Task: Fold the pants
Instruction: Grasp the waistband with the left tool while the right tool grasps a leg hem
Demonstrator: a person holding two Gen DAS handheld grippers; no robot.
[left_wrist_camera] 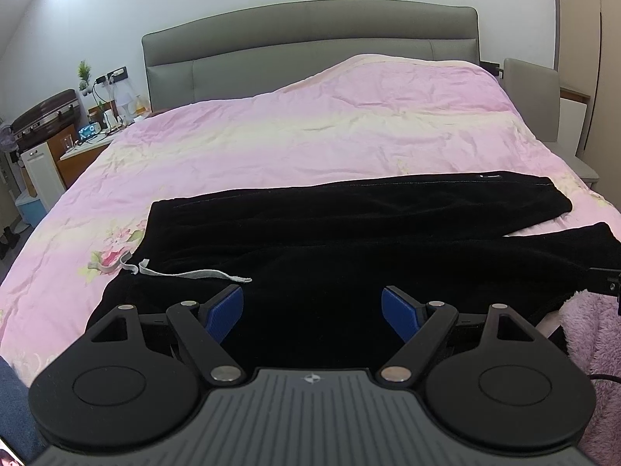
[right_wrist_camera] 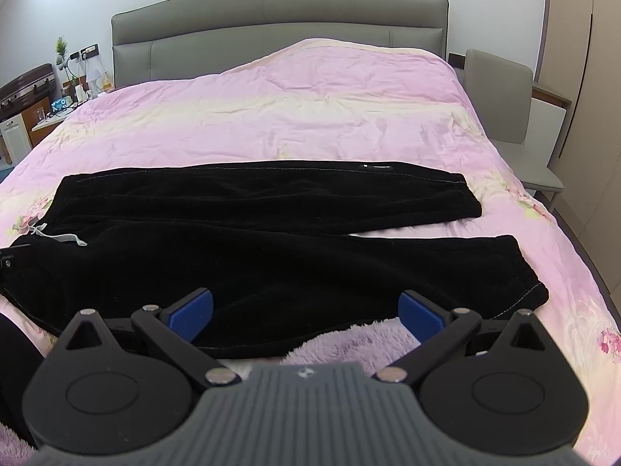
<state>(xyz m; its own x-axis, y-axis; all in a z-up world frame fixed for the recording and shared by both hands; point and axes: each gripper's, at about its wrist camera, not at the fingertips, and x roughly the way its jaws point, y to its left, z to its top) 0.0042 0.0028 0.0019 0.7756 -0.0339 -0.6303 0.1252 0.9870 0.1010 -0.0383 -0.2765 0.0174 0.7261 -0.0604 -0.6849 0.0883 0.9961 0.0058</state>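
Black velvety pants (right_wrist_camera: 248, 233) lie spread flat across the near half of the pink floral quilt (right_wrist_camera: 310, 116), waistband out at nine o'clock, both legs running toward three o'clock. The far leg sits at about one o'clock in the right wrist view, the near leg at two o'clock, with a sliver of quilt showing between the cuffs. A pale grey drawstring (left_wrist_camera: 186, 273) trails over the waist, at ten o'clock from the left gripper (left_wrist_camera: 312, 312). That left gripper hovers over the hip area, blue-padded jaws wide apart, nothing between them but dark cloth below. The right gripper (right_wrist_camera: 306, 312) is released too, jaws spread above the near edge of the near leg, where a fluffy lilac blanket (right_wrist_camera: 357, 339) peeks out at six o'clock. Whether either tool touches the fabric, I cannot tell. Beyond, at twelve o'clock, the grey upholstered headboard (right_wrist_camera: 279, 27); at ten o'clock a cluttered bedside table (left_wrist_camera: 89, 139).
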